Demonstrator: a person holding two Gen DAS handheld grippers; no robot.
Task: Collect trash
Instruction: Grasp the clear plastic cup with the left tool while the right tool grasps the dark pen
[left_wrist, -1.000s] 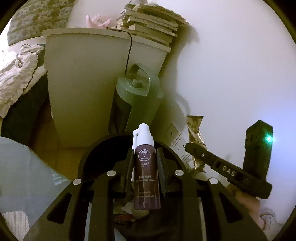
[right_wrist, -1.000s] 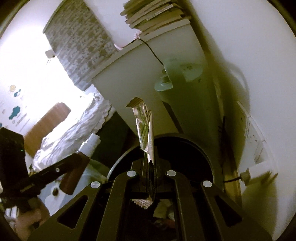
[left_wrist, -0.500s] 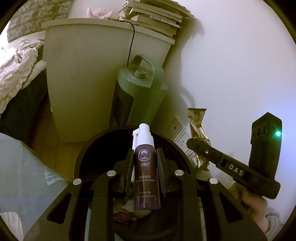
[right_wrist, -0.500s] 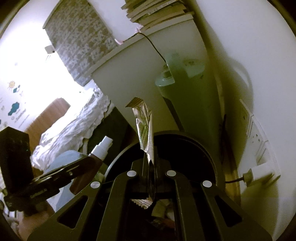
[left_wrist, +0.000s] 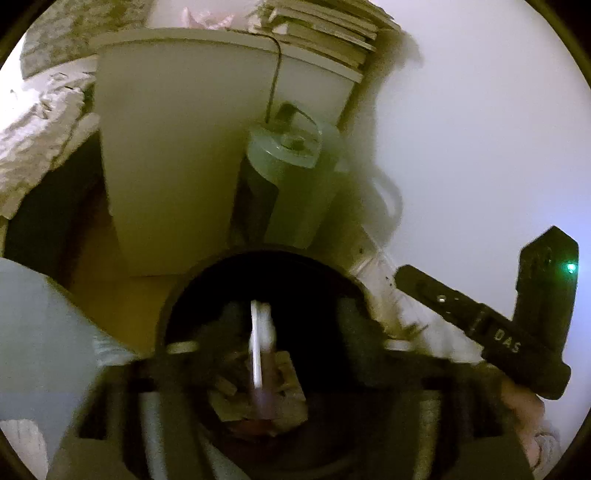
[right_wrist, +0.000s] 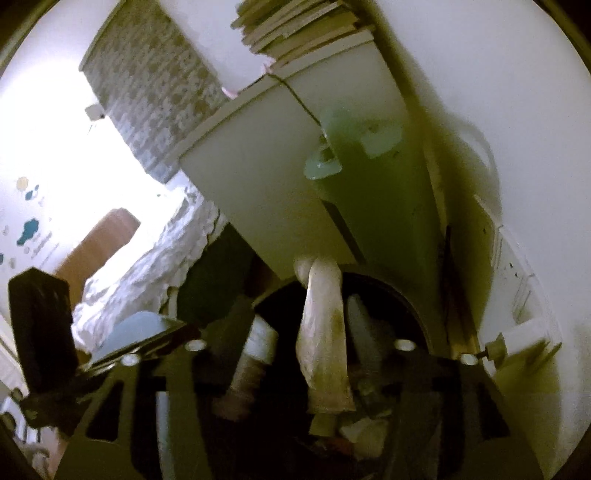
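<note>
1. Over the round black trash bin (left_wrist: 258, 266), both grippers have just been opening. Biggest risk I'd say: something clips the rim and bounces out onto the floor, since the bin sits tight against the tall green fan heater (left_wrist: 291, 184) and the wall.
2. Left gripper (left_wrist: 275, 332): jaws spread wide, nothing gripped. The dark brown spray bottle with a white cap (left_wrist: 260, 369) is blurred between them, looks like it's dropping into the bin.
3. Right gripper (right_wrist: 301, 343): jaws parted, the crinkly pale snack wrapper (right_wrist: 325, 339) hangs loose between them. Being so light, it could snag on a finger.
</note>
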